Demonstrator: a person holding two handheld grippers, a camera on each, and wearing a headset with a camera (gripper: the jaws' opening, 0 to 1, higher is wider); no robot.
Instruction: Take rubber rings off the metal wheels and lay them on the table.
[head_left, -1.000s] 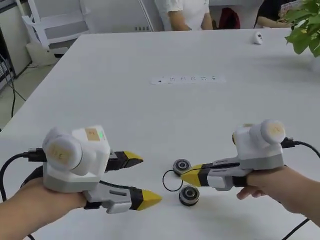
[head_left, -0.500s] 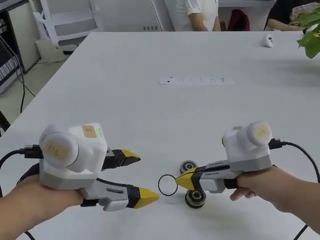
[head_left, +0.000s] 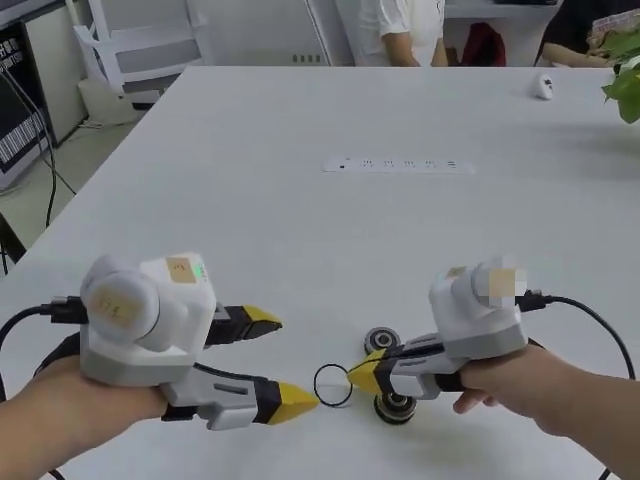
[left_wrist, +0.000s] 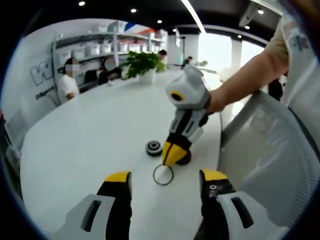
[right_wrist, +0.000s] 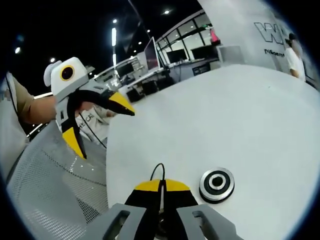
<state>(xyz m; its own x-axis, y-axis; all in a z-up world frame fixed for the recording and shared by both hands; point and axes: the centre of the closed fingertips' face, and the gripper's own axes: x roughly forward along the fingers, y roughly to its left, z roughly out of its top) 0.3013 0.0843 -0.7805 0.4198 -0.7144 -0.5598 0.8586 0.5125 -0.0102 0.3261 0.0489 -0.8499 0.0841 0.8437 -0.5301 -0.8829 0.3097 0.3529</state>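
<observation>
My right gripper (head_left: 360, 375) is shut on a thin black rubber ring (head_left: 333, 385), which hangs from its yellow tips just above the white table (head_left: 300, 230). In the right gripper view the ring (right_wrist: 157, 171) loops out from the closed right gripper (right_wrist: 161, 185). Two metal wheels lie beside it: one wheel (head_left: 381, 340) behind the gripper, the other wheel (head_left: 395, 407) partly under it. My left gripper (head_left: 283, 358) stands open to the left of the ring, holding nothing. From the left gripper view, the ring (left_wrist: 163, 175) sits ahead of the open left gripper (left_wrist: 166, 176).
A white power strip (head_left: 398, 164) lies mid-table. A small white object (head_left: 544, 87) and a plant (head_left: 625, 85) are at the far right. A person (head_left: 400, 30) stands at the far edge. A white rack (head_left: 140, 50) stands off the table's left corner.
My right gripper has carried the ring a little to the left, away from the wheels. The left gripper has stayed open and about where it was.
</observation>
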